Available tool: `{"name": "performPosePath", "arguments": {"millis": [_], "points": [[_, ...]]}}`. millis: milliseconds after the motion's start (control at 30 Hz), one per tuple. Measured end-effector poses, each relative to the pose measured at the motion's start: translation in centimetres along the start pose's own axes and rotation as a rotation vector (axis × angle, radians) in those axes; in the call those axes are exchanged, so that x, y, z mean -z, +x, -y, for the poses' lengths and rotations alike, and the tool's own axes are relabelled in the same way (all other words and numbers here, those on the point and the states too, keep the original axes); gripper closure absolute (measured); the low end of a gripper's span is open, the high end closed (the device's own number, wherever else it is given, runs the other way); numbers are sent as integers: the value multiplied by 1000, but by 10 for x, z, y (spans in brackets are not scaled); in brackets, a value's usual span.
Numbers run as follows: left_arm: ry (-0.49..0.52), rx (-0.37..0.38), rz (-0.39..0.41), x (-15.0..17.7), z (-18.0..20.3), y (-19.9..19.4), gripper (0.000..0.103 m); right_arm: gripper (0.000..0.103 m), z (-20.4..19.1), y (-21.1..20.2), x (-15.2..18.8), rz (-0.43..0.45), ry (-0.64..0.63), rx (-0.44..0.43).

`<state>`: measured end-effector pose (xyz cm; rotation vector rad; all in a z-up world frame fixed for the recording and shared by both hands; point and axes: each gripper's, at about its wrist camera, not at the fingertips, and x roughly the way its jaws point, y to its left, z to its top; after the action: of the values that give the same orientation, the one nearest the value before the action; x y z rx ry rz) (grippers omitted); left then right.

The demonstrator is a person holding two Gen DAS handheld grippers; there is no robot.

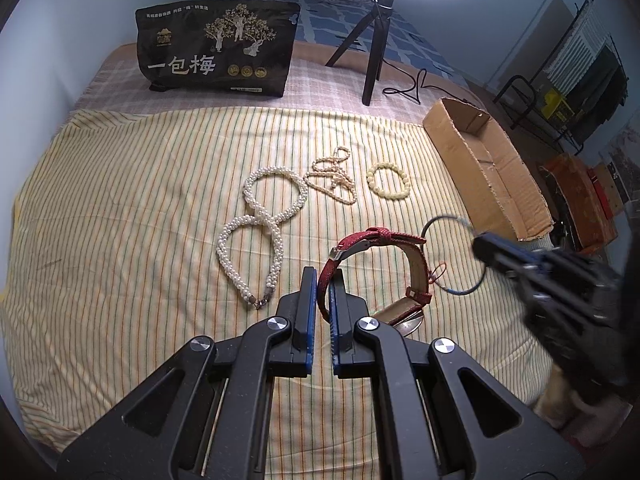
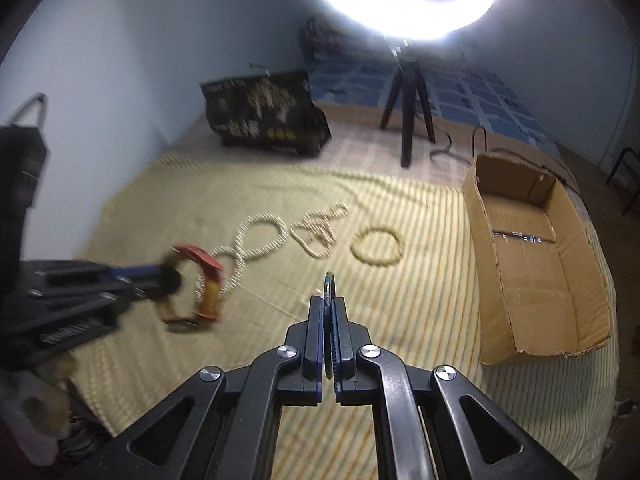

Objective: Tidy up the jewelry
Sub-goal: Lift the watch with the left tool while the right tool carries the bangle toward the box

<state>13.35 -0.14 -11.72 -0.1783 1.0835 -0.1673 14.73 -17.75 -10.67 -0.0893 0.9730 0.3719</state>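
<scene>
My left gripper (image 1: 323, 280) is shut on the strap of a red watch (image 1: 380, 268) and holds it above the striped sheet; it also shows in the right wrist view (image 2: 200, 284). My right gripper (image 2: 329, 304) is shut on a thin dark blue bangle (image 2: 329, 280), seen as a ring in the left wrist view (image 1: 456, 256). On the sheet lie a white pearl necklace (image 1: 260, 232), a tangled beige bead chain (image 1: 332, 180) and a cream bead bracelet (image 1: 389, 181). An open cardboard box (image 2: 532, 264) sits to the right.
A black snack bag (image 1: 218, 50) stands at the back. A black tripod (image 1: 372, 48) with a bright ring light and its cable stands behind the jewelry. The bed's right edge runs beside the box (image 1: 488, 168); chairs and boxes lie beyond.
</scene>
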Motion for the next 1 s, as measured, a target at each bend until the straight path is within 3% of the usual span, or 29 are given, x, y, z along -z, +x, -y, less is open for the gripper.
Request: {"name": "performPosePath", "arguments": {"millis": [233,767,1000], "points": [[-3,1,-1,-1,-3,0,100,102,36,24,13,-77,29,96],[20,0,-10,-2,4,6,100,102,81,25,44,-158,71,153],[25,0,-13,-4,9,9,100,102,88,18,50,-149,78,159]]}}
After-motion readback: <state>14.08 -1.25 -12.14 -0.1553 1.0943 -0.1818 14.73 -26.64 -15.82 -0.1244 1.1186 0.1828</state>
